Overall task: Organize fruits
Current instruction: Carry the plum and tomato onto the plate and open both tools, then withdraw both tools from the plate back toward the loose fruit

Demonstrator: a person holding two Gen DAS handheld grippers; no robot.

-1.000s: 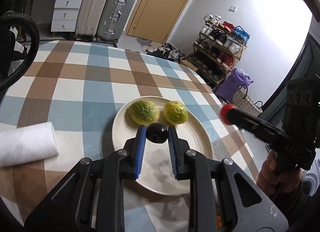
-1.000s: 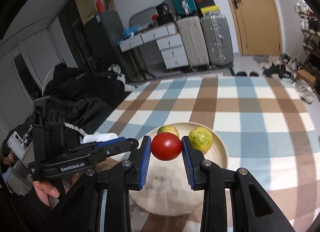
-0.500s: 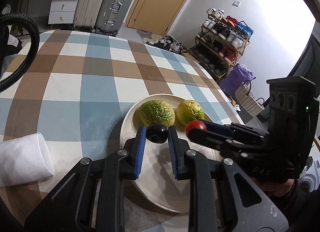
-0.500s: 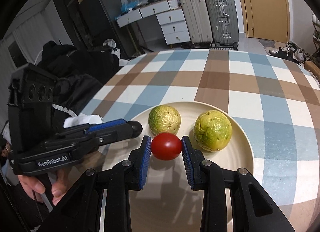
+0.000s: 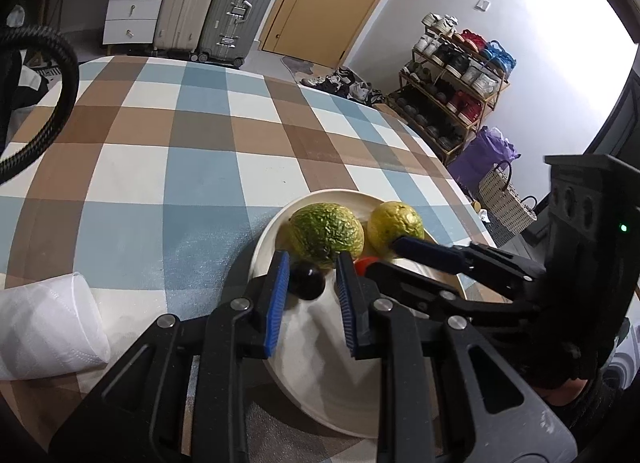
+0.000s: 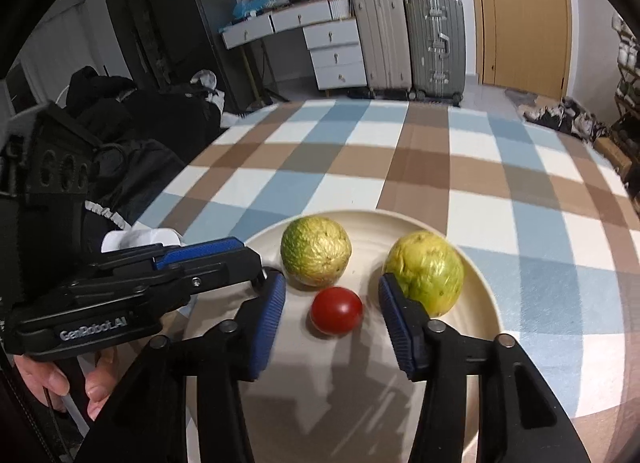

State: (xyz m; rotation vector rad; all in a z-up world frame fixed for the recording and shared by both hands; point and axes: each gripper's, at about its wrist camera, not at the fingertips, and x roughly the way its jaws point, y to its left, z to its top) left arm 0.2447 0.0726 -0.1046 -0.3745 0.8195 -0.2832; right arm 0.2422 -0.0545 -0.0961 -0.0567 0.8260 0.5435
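Observation:
A cream plate (image 5: 320,367) (image 6: 360,403) on the checked tablecloth holds a wrinkled green fruit (image 5: 326,233) (image 6: 316,251) and a yellow-green fruit (image 5: 396,225) (image 6: 426,271). A red tomato (image 6: 337,310) lies on the plate in front of them. My right gripper (image 6: 332,283) (image 5: 384,255) is open around it, with clear gaps on both sides. A small dark round fruit (image 5: 306,281) rests on the plate's left side between the fingers of my left gripper (image 5: 311,263). It is close to the left pad and a small gap shows at the right pad. In the left wrist view only a red sliver of the tomato (image 5: 362,261) shows.
A white paper towel roll (image 5: 44,327) lies on the cloth left of the plate. The table edge curves close behind the plate's right side (image 5: 460,191). A hand (image 6: 52,383) holds the left gripper's handle at the lower left. Suitcases, drawers and a shoe rack stand beyond the table.
Both grippers came down to the plate. The right gripper opened and let the tomato go onto the plate. The left fingers spread slightly off the dark fruit.

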